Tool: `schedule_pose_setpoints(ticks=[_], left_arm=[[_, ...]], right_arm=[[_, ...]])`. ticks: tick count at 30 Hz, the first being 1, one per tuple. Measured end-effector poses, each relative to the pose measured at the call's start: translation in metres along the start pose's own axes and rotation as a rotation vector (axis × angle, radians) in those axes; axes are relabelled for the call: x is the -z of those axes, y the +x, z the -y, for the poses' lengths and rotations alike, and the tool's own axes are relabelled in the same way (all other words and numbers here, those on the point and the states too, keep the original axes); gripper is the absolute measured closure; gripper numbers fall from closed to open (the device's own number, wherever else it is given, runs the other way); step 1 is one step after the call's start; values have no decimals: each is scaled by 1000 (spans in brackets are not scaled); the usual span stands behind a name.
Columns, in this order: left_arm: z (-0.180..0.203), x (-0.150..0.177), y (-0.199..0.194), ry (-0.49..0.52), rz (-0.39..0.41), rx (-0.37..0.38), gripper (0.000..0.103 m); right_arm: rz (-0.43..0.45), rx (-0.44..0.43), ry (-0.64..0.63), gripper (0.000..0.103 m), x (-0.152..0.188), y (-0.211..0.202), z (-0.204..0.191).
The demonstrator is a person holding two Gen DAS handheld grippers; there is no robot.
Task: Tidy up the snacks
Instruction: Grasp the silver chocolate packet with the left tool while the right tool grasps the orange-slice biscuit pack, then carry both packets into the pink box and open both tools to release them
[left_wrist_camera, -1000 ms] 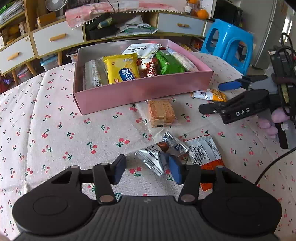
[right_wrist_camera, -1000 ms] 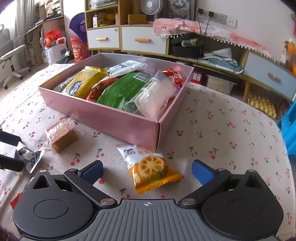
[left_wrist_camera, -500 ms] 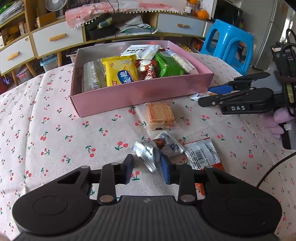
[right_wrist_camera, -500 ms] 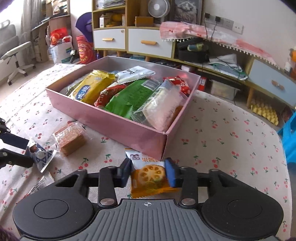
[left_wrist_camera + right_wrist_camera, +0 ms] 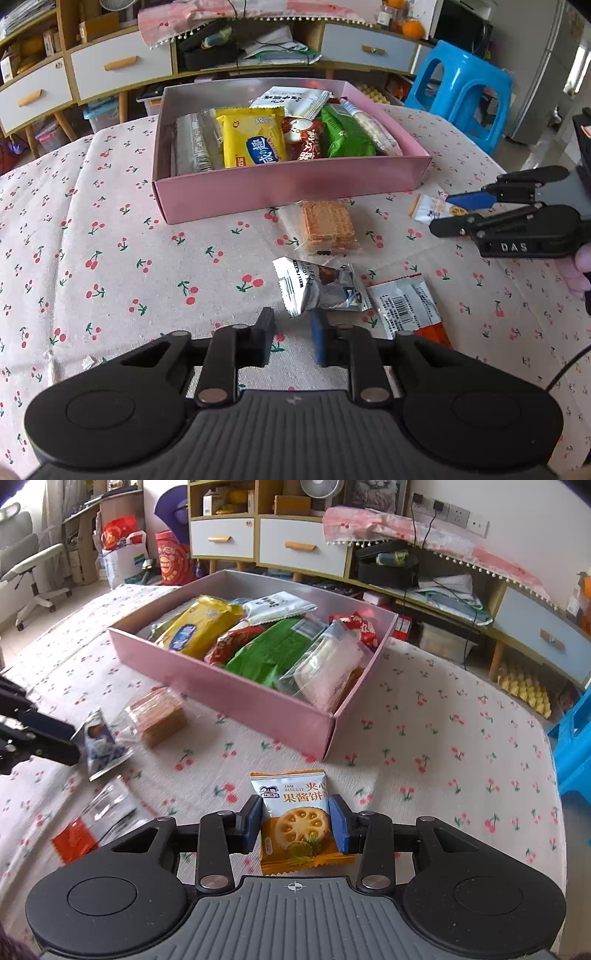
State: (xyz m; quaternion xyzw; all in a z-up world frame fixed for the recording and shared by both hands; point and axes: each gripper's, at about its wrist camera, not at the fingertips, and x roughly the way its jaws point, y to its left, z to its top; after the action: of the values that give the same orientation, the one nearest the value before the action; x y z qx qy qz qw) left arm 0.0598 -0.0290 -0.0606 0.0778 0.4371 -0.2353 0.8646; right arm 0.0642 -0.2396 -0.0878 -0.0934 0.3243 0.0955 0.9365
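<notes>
A pink box [image 5: 291,186] holds several snack packs and also shows in the right wrist view [image 5: 236,698]. My left gripper [image 5: 291,338] is shut on the near edge of a silver snack packet [image 5: 319,288], held above the cloth; the packet shows in the right wrist view [image 5: 99,744]. My right gripper [image 5: 295,821] is shut on an orange jam biscuit packet [image 5: 295,819], lifted off the table; it shows in the left wrist view [image 5: 430,208]. A clear-wrapped cracker stack [image 5: 327,227] lies before the box. A white and orange packet [image 5: 406,308] lies right of the silver one.
The table has a cherry-print cloth [image 5: 110,258]. A blue stool [image 5: 461,88] stands at the far right. Cabinets with drawers [image 5: 122,70] stand behind the table. An office chair [image 5: 26,576] is at the far left of the right wrist view.
My left gripper closed on the silver packet and lifted it. My right gripper closed on the jam biscuit packet and raised it off the cloth.
</notes>
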Motion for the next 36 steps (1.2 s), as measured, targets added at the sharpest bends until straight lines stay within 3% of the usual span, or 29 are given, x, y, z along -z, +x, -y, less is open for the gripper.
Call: schedule_pose_setpoints(ticks=[3, 7, 15, 23, 27, 30, 31, 36], left_arm=[[3, 0, 1, 11, 8, 3, 73], [10, -3, 5, 27, 30, -22, 47], [20, -14, 12, -54, 37, -10, 41], [25, -16, 19, -80, 16, -57, 54], [26, -17, 18, -77, 8, -57, 75], [25, -16, 16, -86, 7, -54, 76], [24, -16, 15, -90, 9, -55, 81], [22, -18, 7, -108, 28, -39, 87]], right_arm=[[-4, -23, 6, 65, 4, -4, -6], [-11, -35, 5, 63, 6, -6, -16], [-49, -35, 39, 57, 6, -11, -18], [-52, -15, 47, 57, 9, -11, -19], [-53, -17, 49, 63, 8, -11, -23], [-64, -16, 58, 65, 5, -10, -26], [-68, -15, 63, 65, 4, -10, -27], [-75, -35, 107, 65, -2, -14, -28]])
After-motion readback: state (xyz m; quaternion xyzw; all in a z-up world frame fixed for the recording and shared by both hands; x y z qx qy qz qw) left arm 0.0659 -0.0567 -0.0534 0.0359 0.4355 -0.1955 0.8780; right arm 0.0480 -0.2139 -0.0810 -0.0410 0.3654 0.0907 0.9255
